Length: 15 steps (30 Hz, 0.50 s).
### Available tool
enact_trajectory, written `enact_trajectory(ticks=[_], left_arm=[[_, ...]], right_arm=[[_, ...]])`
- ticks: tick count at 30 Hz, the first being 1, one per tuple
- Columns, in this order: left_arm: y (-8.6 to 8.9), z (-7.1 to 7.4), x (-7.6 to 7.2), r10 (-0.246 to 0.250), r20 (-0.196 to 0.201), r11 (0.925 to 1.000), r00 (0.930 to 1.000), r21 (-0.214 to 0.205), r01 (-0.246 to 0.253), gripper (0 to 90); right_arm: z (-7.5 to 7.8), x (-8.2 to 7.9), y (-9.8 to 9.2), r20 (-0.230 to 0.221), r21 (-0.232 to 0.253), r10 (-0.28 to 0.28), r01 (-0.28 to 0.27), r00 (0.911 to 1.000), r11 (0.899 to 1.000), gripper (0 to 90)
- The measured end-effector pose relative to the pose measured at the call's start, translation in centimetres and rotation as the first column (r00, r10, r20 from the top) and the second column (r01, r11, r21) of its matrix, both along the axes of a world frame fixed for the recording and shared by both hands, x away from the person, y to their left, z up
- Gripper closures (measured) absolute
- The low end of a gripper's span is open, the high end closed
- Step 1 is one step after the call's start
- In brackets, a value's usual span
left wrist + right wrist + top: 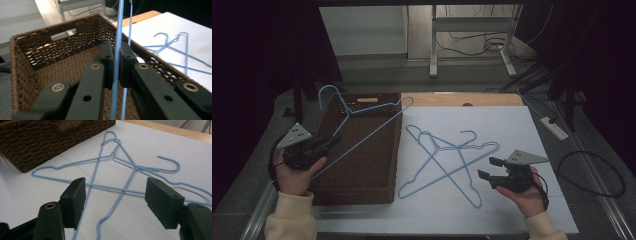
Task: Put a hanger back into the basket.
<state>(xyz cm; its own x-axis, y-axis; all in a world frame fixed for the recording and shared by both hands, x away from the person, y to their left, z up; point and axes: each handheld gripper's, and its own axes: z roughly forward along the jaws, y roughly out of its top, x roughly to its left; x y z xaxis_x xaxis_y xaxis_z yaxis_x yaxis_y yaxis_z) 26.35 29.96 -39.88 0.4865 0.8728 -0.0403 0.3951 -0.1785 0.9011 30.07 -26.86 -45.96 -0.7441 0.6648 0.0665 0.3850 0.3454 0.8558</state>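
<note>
Your left gripper (328,142) has its fingers (107,56) pinching the wire of a blue hanger (362,127), which hangs over the brown woven basket (377,177) at the counter's (512,120) left edge. Your right gripper (489,168) hovers near the right edge, fingers (73,200) spread and empty, just beside two more blue hangers (447,160) lying crossed mid-counter.

3 blue wire hangers (447,165), 1 brown woven basket (377,170), 2 grippers (497,170).

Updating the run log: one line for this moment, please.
left gripper: shut on blue hanger over basket | right gripper: open, beside crossed hangers
</note>
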Motion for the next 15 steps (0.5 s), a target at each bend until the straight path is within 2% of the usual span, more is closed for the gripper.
enact_trajectory(ticks=[5,9,15], left_arm=[[1.0,-0.3,0.0,0.032,-0.003,0.9995,0.9995,-0.003,-0.032,83.9],[1.4,-0.9,0.3,0.063,0.0,0.998,0.998,0.01,-0.063,83.9],[2.0,-1.8,0.9,0.09,-0.018,0.9959,0.9957,0.003,-0.09,83.9]], right_arm=[[0.0,0.0,-0.1,-0.003,-0.003,0.0,0.0,1.0,1.0,33.7],[-0.1,0.1,-0.1,-0.004,-0.007,-0.002,0.002,1.0,1.0,33.7],[-0.3,0.1,0.0,-0.009,-0.014,-0.001,0.001,1.0,1.0,33.7]])
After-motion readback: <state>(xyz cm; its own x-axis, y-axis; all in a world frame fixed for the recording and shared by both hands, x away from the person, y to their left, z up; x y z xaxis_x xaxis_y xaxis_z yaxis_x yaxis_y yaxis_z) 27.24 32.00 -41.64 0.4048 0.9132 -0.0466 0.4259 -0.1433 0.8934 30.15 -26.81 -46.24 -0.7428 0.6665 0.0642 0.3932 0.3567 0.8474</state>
